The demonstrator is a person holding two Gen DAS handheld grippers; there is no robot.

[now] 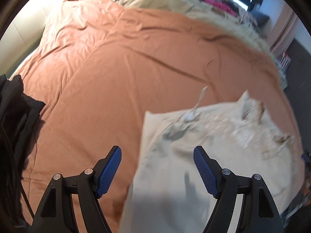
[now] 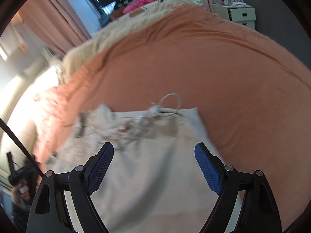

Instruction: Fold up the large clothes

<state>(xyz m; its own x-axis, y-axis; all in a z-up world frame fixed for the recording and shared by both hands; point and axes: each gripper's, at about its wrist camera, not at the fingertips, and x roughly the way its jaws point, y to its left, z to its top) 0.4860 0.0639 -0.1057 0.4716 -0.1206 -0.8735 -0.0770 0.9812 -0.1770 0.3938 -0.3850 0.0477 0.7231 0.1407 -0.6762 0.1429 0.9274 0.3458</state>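
One orange bedspread point(image 1: 120, 62) covers the bed; on it lies a folded cream garment point(image 2: 155, 165), its drawstring point(image 2: 171, 103) looped at the far edge. Black clothes point(image 1: 17, 104) sit beside. Left tool point(image 1: 157, 167) and right tool point(image 2: 154, 165) gape wide, empty, above the garment.

Open orange bedspread point(image 1: 120, 73) left of cream garment point(image 1: 194, 155); black clothes pile point(image 1: 17, 104) blocks left edge.
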